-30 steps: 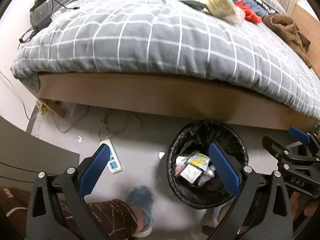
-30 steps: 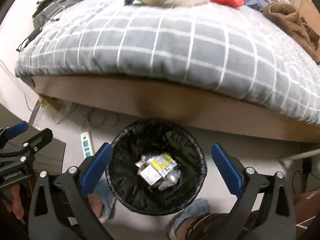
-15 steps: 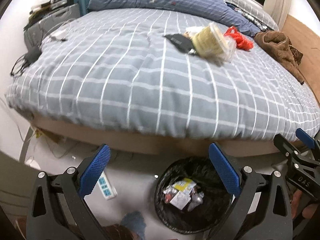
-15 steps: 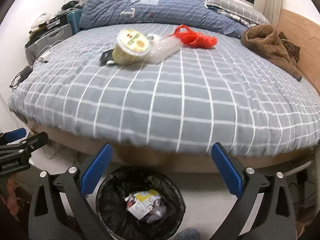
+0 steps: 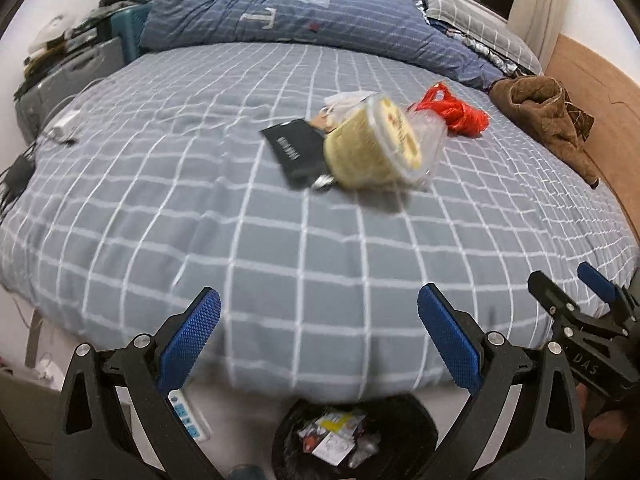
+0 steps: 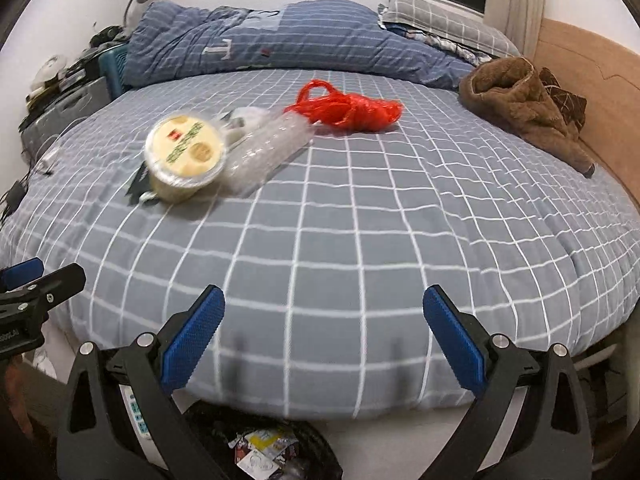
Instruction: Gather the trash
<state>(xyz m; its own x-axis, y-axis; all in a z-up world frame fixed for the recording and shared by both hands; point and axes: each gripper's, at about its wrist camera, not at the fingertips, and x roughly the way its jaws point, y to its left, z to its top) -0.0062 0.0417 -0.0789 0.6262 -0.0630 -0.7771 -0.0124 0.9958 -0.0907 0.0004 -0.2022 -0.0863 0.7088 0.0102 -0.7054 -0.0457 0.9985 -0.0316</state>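
Note:
Trash lies on the grey checked bed point(image 5: 200, 208): a yellow instant-noodle cup point(image 5: 372, 144) on its side, a black packet point(image 5: 296, 150), a clear plastic bottle point(image 6: 268, 152), a red plastic bag point(image 5: 456, 110) and white wrappers point(image 5: 344, 100). The cup point(image 6: 186, 156) and red bag point(image 6: 348, 108) also show in the right wrist view. A black-lined bin point(image 5: 352, 436) with wrappers stands on the floor below the bed edge. My left gripper point(image 5: 318, 336) and right gripper point(image 6: 324, 336) are both open and empty, above the bed's near edge.
A brown garment point(image 5: 548, 116) lies at the bed's right side by the wooden headboard point(image 6: 600, 92). A blue duvet point(image 5: 304, 28) and pillows are at the far end. A power strip point(image 5: 188, 416) lies on the floor left of the bin. Cluttered cases point(image 5: 68, 64) stand far left.
Both grippers have risen and tilted up from over the bin to face the bed top. The bin has dropped to the bottom edge of both views. Both stay open.

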